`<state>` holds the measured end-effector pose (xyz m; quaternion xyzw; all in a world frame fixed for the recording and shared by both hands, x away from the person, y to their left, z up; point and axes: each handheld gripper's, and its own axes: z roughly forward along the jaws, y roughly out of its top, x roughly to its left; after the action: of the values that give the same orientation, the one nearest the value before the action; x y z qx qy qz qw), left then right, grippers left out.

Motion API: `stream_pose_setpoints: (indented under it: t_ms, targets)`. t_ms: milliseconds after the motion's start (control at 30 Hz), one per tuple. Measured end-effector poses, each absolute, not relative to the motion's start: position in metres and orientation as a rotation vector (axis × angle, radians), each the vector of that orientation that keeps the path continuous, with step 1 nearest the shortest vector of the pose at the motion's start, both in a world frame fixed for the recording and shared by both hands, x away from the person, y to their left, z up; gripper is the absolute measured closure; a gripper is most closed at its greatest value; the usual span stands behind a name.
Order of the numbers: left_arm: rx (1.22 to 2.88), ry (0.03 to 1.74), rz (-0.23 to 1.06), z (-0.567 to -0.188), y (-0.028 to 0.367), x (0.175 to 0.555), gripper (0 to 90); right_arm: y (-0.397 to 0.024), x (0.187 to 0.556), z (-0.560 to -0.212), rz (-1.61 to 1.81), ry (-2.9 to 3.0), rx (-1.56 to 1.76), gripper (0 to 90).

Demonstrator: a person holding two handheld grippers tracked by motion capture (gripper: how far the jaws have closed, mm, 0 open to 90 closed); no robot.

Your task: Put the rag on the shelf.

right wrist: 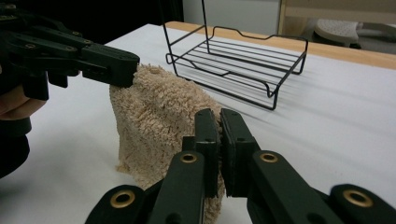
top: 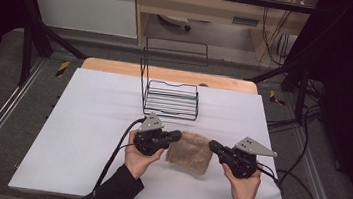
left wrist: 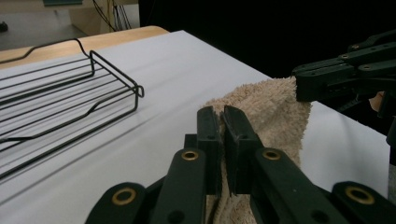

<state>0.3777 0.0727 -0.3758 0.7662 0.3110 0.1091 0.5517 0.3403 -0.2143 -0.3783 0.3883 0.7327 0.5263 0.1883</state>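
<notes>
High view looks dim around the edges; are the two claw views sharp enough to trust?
High view: white table evenly lit, surroundings dark. Left claw view: towel and wire rack sharp, background black. Right claw view: towel fibres crisp, the near arms of the right claw slightly soft.

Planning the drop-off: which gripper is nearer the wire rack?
Left. The left gripper grips the towel just below the rack; the right gripper holds it farther right and nearer the person.

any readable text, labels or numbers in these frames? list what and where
None legible.
Label on the wooden shelf unit at the back: too blurred to read.
Yellow-black floor markers: stripes, no words.
The towel, wire rack, left gripper and right gripper carry no markings.
</notes>
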Motion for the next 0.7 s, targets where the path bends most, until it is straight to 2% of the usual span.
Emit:
stream_pose_setpoints:
  t_ms: [700]
  targets:
    - [1.735,0.704,0.316,-0.345,0.079,0.375,85.3,-0.209,0.338,-0.348,1.523,1.968,1.0,86.6]
